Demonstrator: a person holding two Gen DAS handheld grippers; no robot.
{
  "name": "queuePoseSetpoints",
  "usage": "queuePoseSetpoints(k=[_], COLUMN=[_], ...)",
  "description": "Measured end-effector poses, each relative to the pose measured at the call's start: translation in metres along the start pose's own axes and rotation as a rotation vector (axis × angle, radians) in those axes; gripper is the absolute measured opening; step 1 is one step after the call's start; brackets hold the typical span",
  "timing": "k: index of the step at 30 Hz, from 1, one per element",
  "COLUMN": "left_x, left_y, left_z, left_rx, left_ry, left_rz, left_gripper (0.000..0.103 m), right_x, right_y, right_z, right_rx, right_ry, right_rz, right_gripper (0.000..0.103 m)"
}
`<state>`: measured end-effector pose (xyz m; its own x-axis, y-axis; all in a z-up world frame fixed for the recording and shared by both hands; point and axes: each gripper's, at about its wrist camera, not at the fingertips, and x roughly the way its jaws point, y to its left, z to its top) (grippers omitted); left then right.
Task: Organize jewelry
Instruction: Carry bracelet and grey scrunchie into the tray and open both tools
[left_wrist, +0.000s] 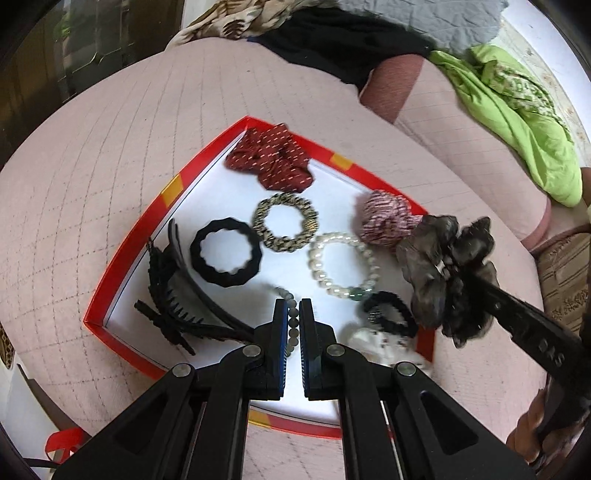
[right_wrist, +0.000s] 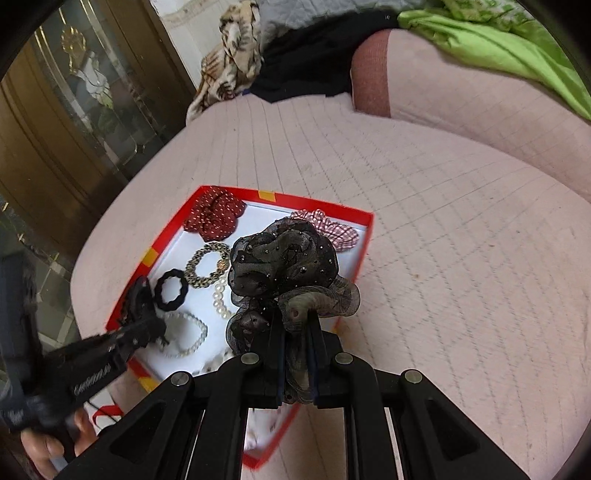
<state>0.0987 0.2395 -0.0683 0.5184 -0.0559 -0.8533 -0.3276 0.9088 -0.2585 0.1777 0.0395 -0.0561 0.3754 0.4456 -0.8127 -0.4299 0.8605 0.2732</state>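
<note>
My right gripper pinches the black organza scrunchie above the red box's right rim; open bedspread lies beyond. My left gripper is nearly closed around a grey bead bracelet, which is mostly hidden. The pearl bracelet lies just beside it.

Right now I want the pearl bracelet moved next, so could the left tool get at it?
Probably yes. The pearl bracelet lies uncovered in the red box, just ahead and right of the left tool. But that tool seems closed around a grey bead strand, which it would have to drop first.
</note>
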Motion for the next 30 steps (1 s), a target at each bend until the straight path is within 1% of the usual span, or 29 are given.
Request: queuePoseSetpoints(k=[7, 13, 17, 19, 21, 22, 23, 24, 25, 26, 28, 30], left_x=[0.008, 0.006, 0.003, -0.001, -0.005, -0.007, -0.01, -0.013, -0.017, -0.022, -0.03, -0.036], left_y=[0.001, -0.003, -0.005, -0.006, -0.006, -0.007, -0.007, -0.007, -0.008, -0.008, -0.01, -0.012], left_z=[-0.003, -0.007, -0.009, -0.01, -0.011, -0.011, -0.012, -0.012, -0.013, -0.015, -0.016, -0.017], left_rx=[0.03, 0.046, 0.05, 0.045, 0.041, 0.036, 0.033, 0.029, 0.022, 0.013, 0.004, 0.0], left_ry=[-0.025, -0.056, -0.072, -0.086, -0.095, -0.099, -0.105, -0.112, -0.125, -0.14, -0.158, -0.159], left_rz=[0.05, 0.064, 0.071, 0.072, 0.071, 0.07, 0.069, 0.068, 0.068, 0.07, 0.063, 0.054], left_gripper=[0.006, 0.006, 0.006, 0.006, 0.006, 0.012, 0.024, 0.032, 0.045, 0.048, 0.048, 0.048], right_x=[0.041, 0.062, 0.069, 0.072, 0.072, 0.069, 0.064, 0.06, 0.054, 0.048, 0.036, 0.025], right_y=[0.006, 0.02, 0.02, 0.02, 0.022, 0.022, 0.023, 0.024, 0.025, 0.026, 0.031, 0.035], right_z=[0.015, 0.028, 0.036, 0.037, 0.038, 0.038, 0.038, 0.037, 0.037, 0.036, 0.035, 0.033], right_rx=[-0.016, -0.072, -0.072, -0.074, -0.082, -0.085, -0.089, -0.092, -0.097, -0.106, -0.13, -0.146], right_ry=[0.043, 0.046, 0.045, 0.047, 0.046, 0.038, 0.024, 0.014, -0.002, -0.018, -0.043, -0.058], right_rz=[-0.036, -0.08, -0.087, -0.084, -0.075, -0.072, -0.068, -0.063, -0.057, -0.054, -0.059, -0.061], right_gripper=[0.011, 0.011, 0.011, 0.012, 0.018, 0.021, 0.034, 0.046, 0.05, 0.053, 0.053, 0.054])
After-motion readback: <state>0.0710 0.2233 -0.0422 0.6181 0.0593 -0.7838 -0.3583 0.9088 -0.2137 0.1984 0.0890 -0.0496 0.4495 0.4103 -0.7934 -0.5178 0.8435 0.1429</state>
